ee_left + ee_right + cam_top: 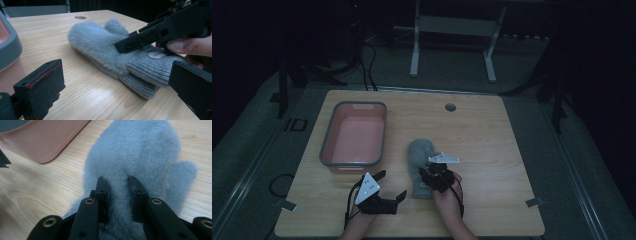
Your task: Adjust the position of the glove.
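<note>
The right gripper [119, 195] is down on the grey mitten [140, 155], its jaws a narrow way apart with a ridge of fluffy pile bunched between them. The mitten lies flat on the wooden table [492, 130], just right of the pink bin [354, 134]. The left gripper [393, 186] rests nearby, jaws spread wide and holding nothing.

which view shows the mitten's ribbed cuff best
The left gripper view: the mitten lies side-on, its ribbed cuff plain. The right gripper view shows mostly fur between the jaws; the high view shows it small and dim.
</note>
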`<state>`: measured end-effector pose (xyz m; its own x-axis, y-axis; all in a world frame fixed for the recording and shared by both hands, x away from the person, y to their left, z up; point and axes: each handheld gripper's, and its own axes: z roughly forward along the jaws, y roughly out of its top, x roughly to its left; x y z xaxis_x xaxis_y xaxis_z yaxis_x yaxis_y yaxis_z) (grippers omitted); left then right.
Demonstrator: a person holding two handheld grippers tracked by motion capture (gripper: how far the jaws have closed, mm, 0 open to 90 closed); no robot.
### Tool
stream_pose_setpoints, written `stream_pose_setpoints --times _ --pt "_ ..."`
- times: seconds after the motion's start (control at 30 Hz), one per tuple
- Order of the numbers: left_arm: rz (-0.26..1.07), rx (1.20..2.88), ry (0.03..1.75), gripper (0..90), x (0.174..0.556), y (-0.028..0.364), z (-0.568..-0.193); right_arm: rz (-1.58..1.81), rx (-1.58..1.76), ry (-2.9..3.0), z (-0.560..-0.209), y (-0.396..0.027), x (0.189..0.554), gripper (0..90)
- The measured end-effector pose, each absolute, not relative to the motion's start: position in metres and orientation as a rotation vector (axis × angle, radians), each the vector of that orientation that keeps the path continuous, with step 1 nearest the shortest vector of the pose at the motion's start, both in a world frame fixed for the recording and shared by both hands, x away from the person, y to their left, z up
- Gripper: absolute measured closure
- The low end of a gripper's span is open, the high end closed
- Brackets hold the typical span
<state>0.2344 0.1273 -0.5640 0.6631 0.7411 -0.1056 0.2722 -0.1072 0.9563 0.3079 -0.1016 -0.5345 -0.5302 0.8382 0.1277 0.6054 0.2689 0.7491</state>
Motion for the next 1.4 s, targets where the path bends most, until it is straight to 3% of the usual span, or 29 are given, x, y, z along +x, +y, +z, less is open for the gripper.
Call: stream_pose_setpoints --times 0.17,0.37,0.6,0.7,0.87,1.0,1.27,1.4 --pt "0.496 1.7 0.825 0.7 0.233 0.125 -0.564 1.148 1.345 2.232 -0.538 -0.102 0.309 71.2" --pt "0.529 1.718 0.839 0.7 0.233 0.125 -0.564 1.237 1.32 2.244 -0.524 -0.11 0.308 55.6" --pt "0.54 1.718 0.838 0.7 0.232 0.124 -0.564 1.237 1.277 2.275 -0.522 -0.117 0.315 51.9" --pt "0.543 1.709 0.852 0.7 0.232 0.124 -0.563 1.276 1.27 2.261 -0.517 -0.121 0.311 41.2" --pt "0.48 1.705 0.894 0.7 0.233 0.125 -0.556 1.358 1.156 2.288 -0.505 -0.138 0.308 13.2" --pt "0.405 1.725 0.9 0.7 0.238 0.12 -0.545 1.314 1.042 2.296 -0.502 -0.155 0.309 11.6" --pt "0.323 1.799 0.867 0.7 0.259 0.1 -0.524 1.377 1.096 2.293 -0.51 -0.196 0.318 19.8" --pt "0.323 1.832 0.908 0.7 0.275 0.091 -0.516 1.33 1.173 2.344 -0.51 -0.201 0.323 10.8"
